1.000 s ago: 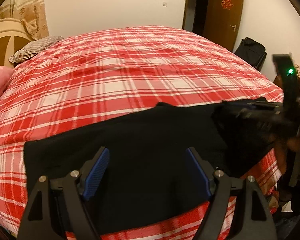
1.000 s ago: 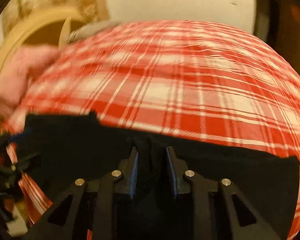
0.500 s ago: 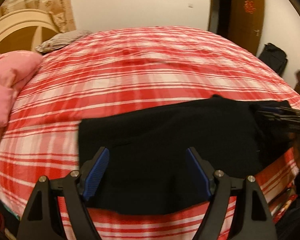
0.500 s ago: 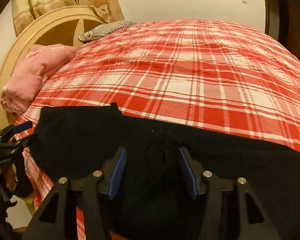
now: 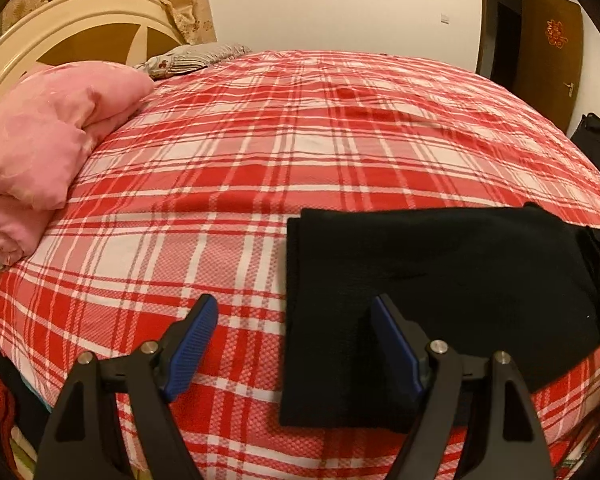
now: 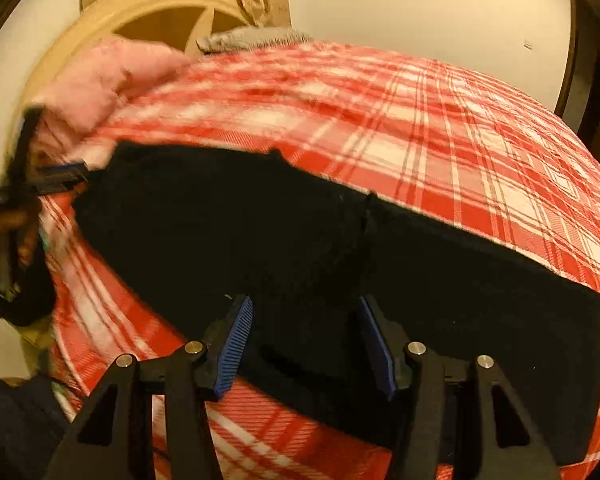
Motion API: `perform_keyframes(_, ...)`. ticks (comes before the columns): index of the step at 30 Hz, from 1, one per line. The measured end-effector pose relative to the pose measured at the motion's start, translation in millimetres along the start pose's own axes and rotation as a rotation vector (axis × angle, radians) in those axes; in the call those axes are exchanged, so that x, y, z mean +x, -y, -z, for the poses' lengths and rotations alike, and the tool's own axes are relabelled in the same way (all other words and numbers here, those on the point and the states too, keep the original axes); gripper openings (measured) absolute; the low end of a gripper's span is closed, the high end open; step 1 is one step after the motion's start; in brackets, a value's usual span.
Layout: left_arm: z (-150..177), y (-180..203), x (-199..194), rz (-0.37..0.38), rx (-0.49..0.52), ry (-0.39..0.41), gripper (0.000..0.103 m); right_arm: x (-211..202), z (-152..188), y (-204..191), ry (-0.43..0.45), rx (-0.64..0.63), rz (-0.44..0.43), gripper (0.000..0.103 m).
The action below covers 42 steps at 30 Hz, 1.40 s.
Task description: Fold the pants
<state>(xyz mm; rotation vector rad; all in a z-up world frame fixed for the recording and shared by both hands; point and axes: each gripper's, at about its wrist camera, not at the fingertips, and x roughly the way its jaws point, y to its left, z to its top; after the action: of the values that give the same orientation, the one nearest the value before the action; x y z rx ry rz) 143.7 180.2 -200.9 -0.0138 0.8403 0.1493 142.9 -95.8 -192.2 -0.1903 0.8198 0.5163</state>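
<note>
The black pants (image 5: 440, 280) lie folded near the bed's (image 5: 300, 140) near edge. Both the left gripper (image 5: 294, 332) and right gripper (image 6: 306, 336) stand wide, empty (nothing pinched); we'd grasp the left fold edge squarely.

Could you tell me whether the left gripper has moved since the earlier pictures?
Yes. The left gripper slid left along the pants toward the pink quilt.

the pants (image 5: 440, 280) run off the left view's right edge; in the right view the left gripper (image 6: 56, 178) is blurred.
</note>
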Motion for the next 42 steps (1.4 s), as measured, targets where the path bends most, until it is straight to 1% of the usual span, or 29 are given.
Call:
perform_keyframes(3, 0.2, -2.4, 7.0, 0.02, -0.014, -0.004, 0.082, -4.8, -1.7, -3.8, 0.018, 0.004, 0.011, 0.057)
perform_keyframes(5, -0.8, -3.0, 9.2, 0.021, -0.026, -0.001, 0.088, -1.6, -0.9, -5.5, 0.006, 0.008, 0.011, 0.057)
perform_keyframes(8, -1.3, -2.5, 14.3, 0.035, -0.026, -0.005, 0.092, 3.9, 1.9, -8.5, -0.007, 0.01, 0.025, 0.057)
perform_keyframes(13, 1.5, -2.1, 20.0, 0.09, -0.061, -0.027, 0.091, 3.0, 6.2, -11.1, -0.003, 0.017, 0.027, 0.057)
perform_keyframes(14, 2.3, -0.4, 21.1, 0.105, -0.06, -0.028, 0.088, 2.2, 6.3, -11.7, 0.0, 0.019, 0.027, 0.057)
perform_keyframes(16, 2.7, 0.1, 22.0, 0.136, -0.071, -0.022, 0.086, 0.7, 6.5, -11.9, 0.008, 0.023, 0.028, 0.057)
perform_keyframes(18, 2.4, -2.2, 21.5, 0.156, -0.087, -0.022, 0.081, -1.0, 6.7, -11.8, 0.014, 0.028, 0.028, 0.057)
perform_keyframes(20, 2.3, -3.5, 18.3, 0.187, -0.083, -0.017, 0.068, -3.1, 7.1, -11.4, 0.024, 0.036, 0.029, 0.057)
perform_keyframes(22, 2.9, -5.2, 16.5, 0.217, -0.092, -0.017, 0.062, -5.0, 7.7, -10.6, 0.031, 0.044, 0.028, 0.057)
perform_keyframes(26, 4.4, -11.4, 16.9, 0.26, -0.134, -0.015, 0.061, -4.7, 9.4, -10.0, 0.03, 0.051, 0.032, 0.057)
perform_keyframes(30, 4.3, -5.0, 18.3, 0.23, -0.098, -0.022, 0.064, -4.9, 10.0, -9.8, 0.032, 0.057, 0.033, 0.057)
perform_keyframes(32, 4.3, -3.9, 19.5, 0.231, -0.081, -0.025, 0.061, -7.3, 9.6, -10.1, 0.04, 0.057, 0.032, 0.057)
perform_keyframes(33, 4.1, -4.8, 18.8, 0.236, -0.085, -0.027, 0.058, -8.6, 9.2, -10.3, 0.044, 0.056, 0.033, 0.057)
perform_keyframes(34, 4.0, -5.5, 17.4, 0.247, -0.089, -0.03, 0.052, -10.0, 8.7, -10.2, 0.049, 0.056, 0.035, 0.057)
perform_keyframes(35, 3.9, -5.2, 15.4, 0.247, -0.086, -0.032, 0.043, -11.2, 8.4, -10.4, 0.053, 0.056, 0.035, 0.057)
perform_keyframes(36, 3.4, -4.1, 13.6, 0.259, -0.084, -0.037, 0.037, -13.0, 8.0, -10.5, 0.06, 0.056, 0.035, 0.057)
perform_keyframes(37, 3.2, -2.8, 11.9, 0.27, -0.086, -0.041, 0.027, -14.1, 7.7, -10.6, 0.066, 0.056, 0.036, 0.057)
perform_keyframes(40, 1.7, 4.2, 5.5, 0.249, -0.057, -0.039, 0.024, -15.5, 7.4, -10.4, 0.072, 0.059, 0.038, 0.057)
perform_keyframes(42, -0.1, 4.3, 0.4, 0.258, -0.072, -0.031, 0.023, -16.3, 7.1, -10.0, 0.073, 0.061, 0.047, 0.057)
